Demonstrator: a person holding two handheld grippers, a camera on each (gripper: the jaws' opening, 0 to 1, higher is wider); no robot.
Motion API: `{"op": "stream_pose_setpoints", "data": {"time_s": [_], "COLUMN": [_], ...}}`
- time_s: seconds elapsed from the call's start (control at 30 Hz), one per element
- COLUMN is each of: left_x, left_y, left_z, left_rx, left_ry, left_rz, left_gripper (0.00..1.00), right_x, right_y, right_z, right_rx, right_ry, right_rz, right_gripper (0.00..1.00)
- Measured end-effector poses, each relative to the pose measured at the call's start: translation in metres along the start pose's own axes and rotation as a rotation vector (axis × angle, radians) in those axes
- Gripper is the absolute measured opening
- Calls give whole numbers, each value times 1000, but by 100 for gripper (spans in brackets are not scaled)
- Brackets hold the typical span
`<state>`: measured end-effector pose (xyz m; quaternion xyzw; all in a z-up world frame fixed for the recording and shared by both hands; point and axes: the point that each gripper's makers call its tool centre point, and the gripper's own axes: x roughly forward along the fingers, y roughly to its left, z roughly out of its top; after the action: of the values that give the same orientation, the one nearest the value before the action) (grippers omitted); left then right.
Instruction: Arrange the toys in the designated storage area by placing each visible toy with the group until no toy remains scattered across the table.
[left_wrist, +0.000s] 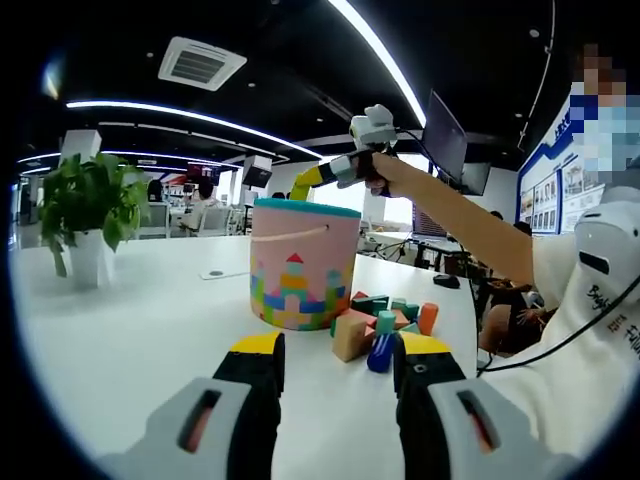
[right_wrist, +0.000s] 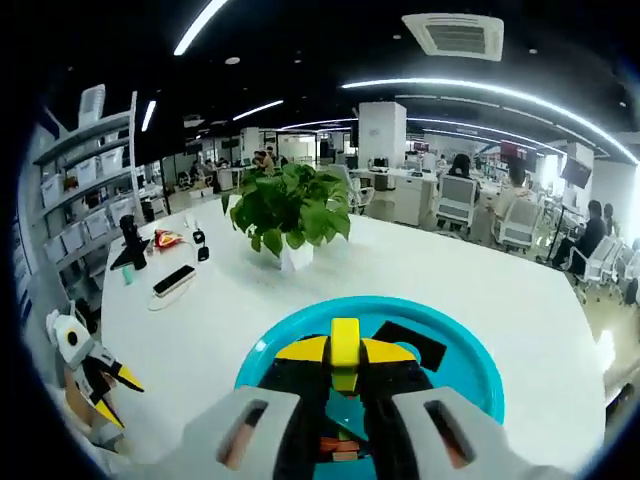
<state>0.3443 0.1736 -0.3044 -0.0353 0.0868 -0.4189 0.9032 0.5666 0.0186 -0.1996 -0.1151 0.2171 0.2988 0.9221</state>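
A pink toy bucket (left_wrist: 290, 265) with a teal rim stands mid-table. Right of it lie several loose blocks: a wooden one (left_wrist: 350, 335), a blue cylinder (left_wrist: 380, 352), a teal piece (left_wrist: 386, 320) and an orange one (left_wrist: 428, 318). My left gripper (left_wrist: 340, 360) is open, low over the table, just short of these blocks. My right gripper (right_wrist: 345, 372) hangs over the bucket's teal rim (right_wrist: 470, 345), shut on a yellow block (right_wrist: 345, 345); a person's hand holds this right gripper (left_wrist: 305, 183) above the bucket. A few blocks (right_wrist: 338, 447) lie inside the bucket.
A potted plant (left_wrist: 88, 205) (right_wrist: 290, 215) stands on the white table (left_wrist: 130, 320) behind the bucket. A phone (right_wrist: 174, 279) and small items lie at the far side. The left gripper (right_wrist: 90, 368) shows at the table's edge. The person's arm (left_wrist: 470, 215) reaches over the blocks.
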Motion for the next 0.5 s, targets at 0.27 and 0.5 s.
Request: {"op": "stream_pose_setpoints", "data": {"time_s": [0.27,0.5], "left_x": [-2,-2], "left_y": [1,0], "left_z": [1,0], "left_rx": [2,5], "left_ry": [-3,0], "left_rz": [6,5], "left_gripper": [44,44], "right_x": [-2,-3], "right_y": [-1,-3], "right_z": [4,1], "right_rx": [-47,-56], "right_ry": [-46,-60], "right_rz": [6,7], "right_gripper": [10,11]}}
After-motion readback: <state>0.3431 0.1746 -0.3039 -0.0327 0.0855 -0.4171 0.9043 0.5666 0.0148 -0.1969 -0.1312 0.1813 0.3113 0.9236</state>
